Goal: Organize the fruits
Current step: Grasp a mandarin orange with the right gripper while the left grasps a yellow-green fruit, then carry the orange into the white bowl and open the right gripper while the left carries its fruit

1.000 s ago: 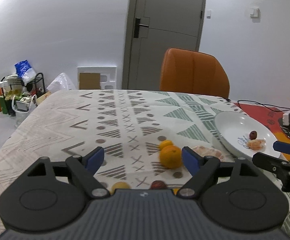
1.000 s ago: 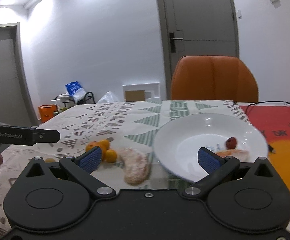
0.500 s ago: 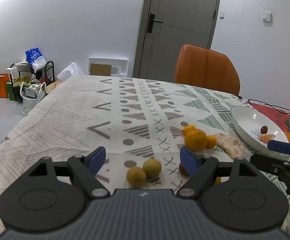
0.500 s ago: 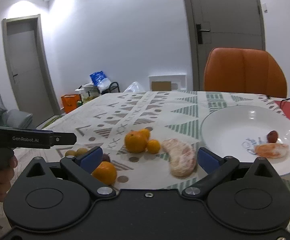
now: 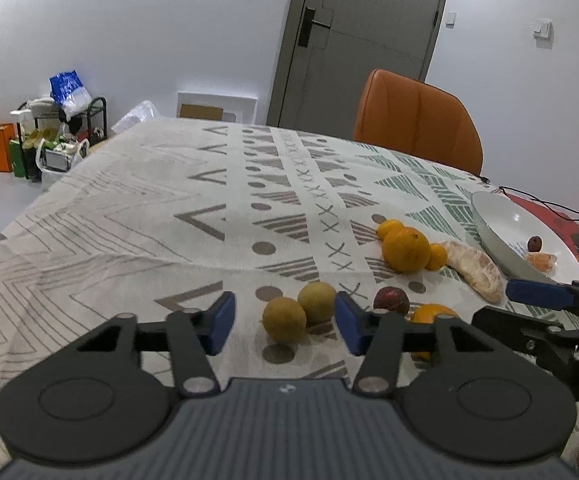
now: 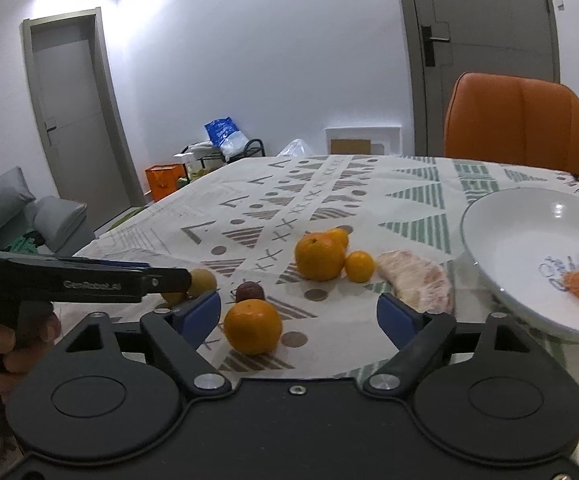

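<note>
Two hand-held grippers line up on loose fruits near the worktop's front edge.

The left hand-held gripper (image 5: pixel 283 324) has just been closing; its jaws stand half open around the nearer yellow-green fruit (image 5: pixel 284 319) without pressing it, so it should centre on this one and keep clear of its touching twin (image 5: pixel 316 302). The right hand-held gripper (image 6: pixel 299 316), also just narrowing but still wide, frames the near orange (image 6: pixel 253 326), which sits off-centre toward its left finger; a shift left would help. Farther lie a dark red fruit (image 6: pixel 249 291), an orange cluster (image 6: pixel 320 256), a peeled segment (image 6: pixel 417 282) and the white plate (image 6: pixel 489 232). The plate's right rim is cut off, and the orange is mostly hidden in the left view.
</note>
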The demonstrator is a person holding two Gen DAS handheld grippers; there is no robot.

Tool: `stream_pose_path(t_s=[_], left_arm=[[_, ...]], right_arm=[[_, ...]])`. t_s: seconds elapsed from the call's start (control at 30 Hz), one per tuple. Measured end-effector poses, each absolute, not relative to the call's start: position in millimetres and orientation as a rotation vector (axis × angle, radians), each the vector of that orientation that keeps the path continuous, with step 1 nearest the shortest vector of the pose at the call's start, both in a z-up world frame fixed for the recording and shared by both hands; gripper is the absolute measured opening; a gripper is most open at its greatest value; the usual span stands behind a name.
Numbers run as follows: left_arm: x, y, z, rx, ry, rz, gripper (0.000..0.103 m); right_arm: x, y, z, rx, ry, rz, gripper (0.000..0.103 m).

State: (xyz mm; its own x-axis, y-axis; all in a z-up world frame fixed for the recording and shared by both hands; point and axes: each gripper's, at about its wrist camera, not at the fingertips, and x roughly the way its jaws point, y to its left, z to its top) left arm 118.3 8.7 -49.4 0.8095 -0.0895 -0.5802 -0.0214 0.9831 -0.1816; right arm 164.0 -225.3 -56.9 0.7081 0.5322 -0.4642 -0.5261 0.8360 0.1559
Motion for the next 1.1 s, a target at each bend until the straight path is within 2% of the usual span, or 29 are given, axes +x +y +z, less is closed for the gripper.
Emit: stream_pose_path(t_s=[0.07, 0.1, 0.13, 0.23, 0.3, 0.33, 0.37, 1.1], left_arm=[[120, 11, -53, -0.199, 0.641, -0.052, 0.036], [120, 12, -54, -0.210, 0.648, -0.056, 0.026], [120, 13, -55, -0.217, 0.652, -0.055, 0.023], [117, 15, -54, -0.227, 0.639, -0.066, 0.023], [116, 15, -50, -0.215, 0.632, -0.066, 0.023], [116, 14, -48, -0.209, 0.627, -0.065, 0.022], [115, 13, -46, -0.203, 0.620, -0.065, 0.023], [122, -29, -23, -0.141, 0.558, -0.135, 0.023]], right_arm=[[165, -221, -58, 0.007, 0.529, 0.597, 0.082], [166, -219, -59, 0.004, 0.535, 0.602, 0.082], [166, -215, -60, -0.001, 0.542, 0.607, 0.082], [169, -208, -65, -0.002, 0.567, 0.632, 0.076], [172, -204, -69, 0.007, 0.595, 0.645, 0.058], [173, -202, -72, 0.007, 0.610, 0.656, 0.052], [173, -200, -74, 0.007, 0.621, 0.665, 0.036], [168, -254, -48, 0.050, 0.520, 0.566, 0.035]])
